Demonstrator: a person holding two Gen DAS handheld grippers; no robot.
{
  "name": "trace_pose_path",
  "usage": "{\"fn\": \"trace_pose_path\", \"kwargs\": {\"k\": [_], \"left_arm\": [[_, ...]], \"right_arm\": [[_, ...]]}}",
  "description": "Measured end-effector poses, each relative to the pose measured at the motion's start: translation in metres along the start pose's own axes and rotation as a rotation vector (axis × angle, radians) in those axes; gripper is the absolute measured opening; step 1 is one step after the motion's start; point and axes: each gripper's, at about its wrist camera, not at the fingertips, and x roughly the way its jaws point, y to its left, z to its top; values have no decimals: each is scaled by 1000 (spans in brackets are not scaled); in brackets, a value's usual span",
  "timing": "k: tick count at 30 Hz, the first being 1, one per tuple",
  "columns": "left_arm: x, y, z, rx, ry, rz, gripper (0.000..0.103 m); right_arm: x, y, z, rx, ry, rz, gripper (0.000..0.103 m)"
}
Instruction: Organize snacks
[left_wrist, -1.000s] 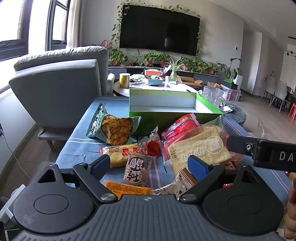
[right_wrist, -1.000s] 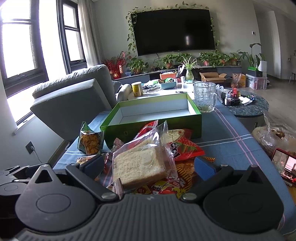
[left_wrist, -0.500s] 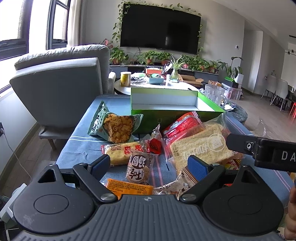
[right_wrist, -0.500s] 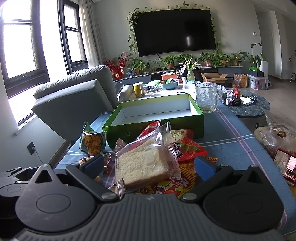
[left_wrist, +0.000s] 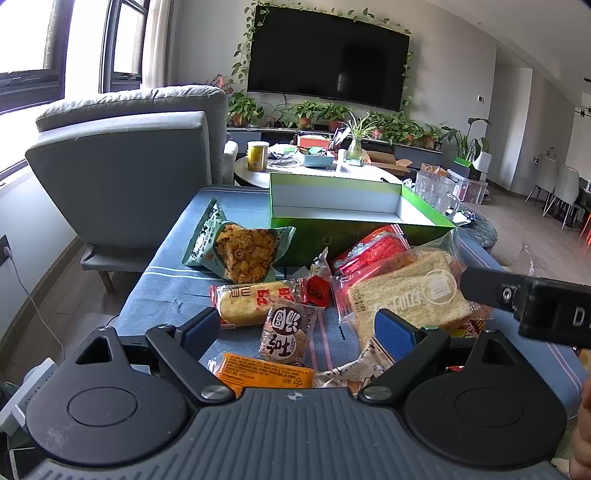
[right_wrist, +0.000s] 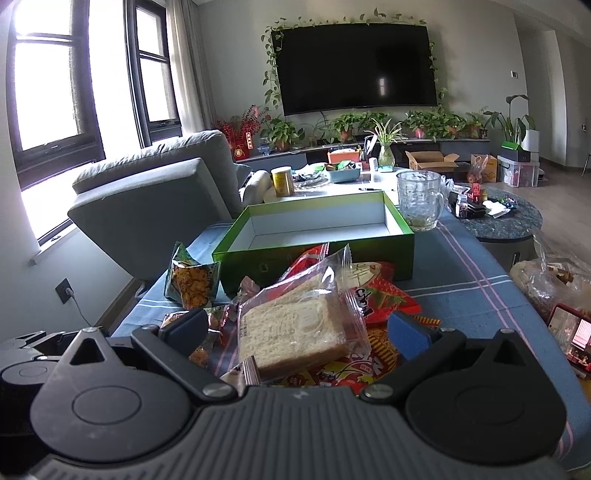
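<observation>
Snacks (left_wrist: 288, 325) overlapping, lower packets hidden, left gripper (left_wrist: 295, 332) and right gripper (right_wrist: 295, 332) spread wide

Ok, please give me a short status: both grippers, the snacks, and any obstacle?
Left gripper open, empty. Right gripper open, empty, bread packet between its fingers, not gripped. Snacks piled before empty green box. Glass mug beside box, not blocking.

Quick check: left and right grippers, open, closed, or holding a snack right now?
Left gripper: open, holding nothing.
Right gripper: open, fingers either side of the bread packet, not gripping it.
</observation>
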Motion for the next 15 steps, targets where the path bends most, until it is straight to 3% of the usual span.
{"fn": "trace_pose_path", "kwargs": {"k": [15], "left_arm": [[0,0,0,5,5,1,90]], "right_arm": [[0,-2,1,13,-4,0,96]]}}
